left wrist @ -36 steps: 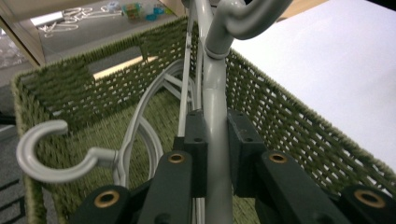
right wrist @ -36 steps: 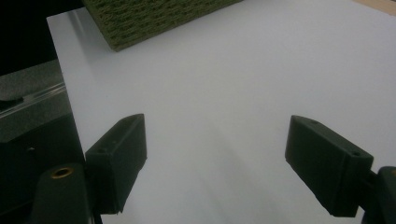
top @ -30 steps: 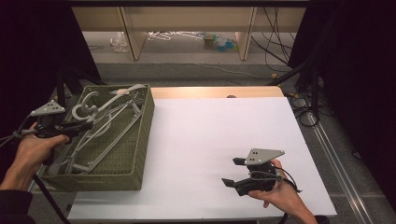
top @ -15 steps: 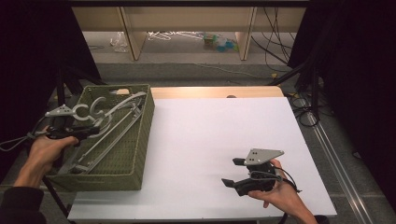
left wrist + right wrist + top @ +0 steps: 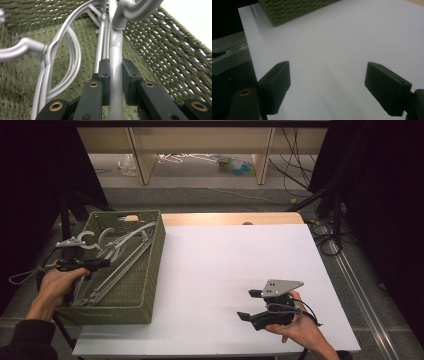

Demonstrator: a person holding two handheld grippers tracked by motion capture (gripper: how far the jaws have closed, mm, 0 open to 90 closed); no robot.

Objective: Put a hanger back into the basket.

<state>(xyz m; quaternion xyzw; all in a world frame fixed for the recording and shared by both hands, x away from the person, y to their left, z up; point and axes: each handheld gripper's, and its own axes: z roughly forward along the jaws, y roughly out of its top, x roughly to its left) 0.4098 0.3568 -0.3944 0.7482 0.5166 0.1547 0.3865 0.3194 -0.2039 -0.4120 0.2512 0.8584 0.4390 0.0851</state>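
Note:
A green woven basket [image 5: 145,285] at the table's left holds several silver hangers [image 5: 119,251]. My left gripper [image 5: 101,263] reaches in over the basket's left rim. In the left gripper view its two black pads press on the straight bar of one silver hanger [image 5: 116,47], so this gripper [image 5: 116,65] is shut on it, low over the basket's floor [image 5: 22,72]. My right gripper [image 5: 245,305] rests in a hand near the table's front right; its jaws stand wide apart over bare white tabletop [image 5: 327,85] with nothing between them.
The white table surface [image 5: 235,265] stretches right of the basket, with a wooden strip [image 5: 230,218] at its far edge. A basket corner [image 5: 294,10] lies ahead of the right gripper. Cables [image 5: 325,235] run along the floor at the right.
My left hand has sunk toward the basket with the hanger in its jaws, and the hanger now lies lower among the others. The right hand has stayed still.

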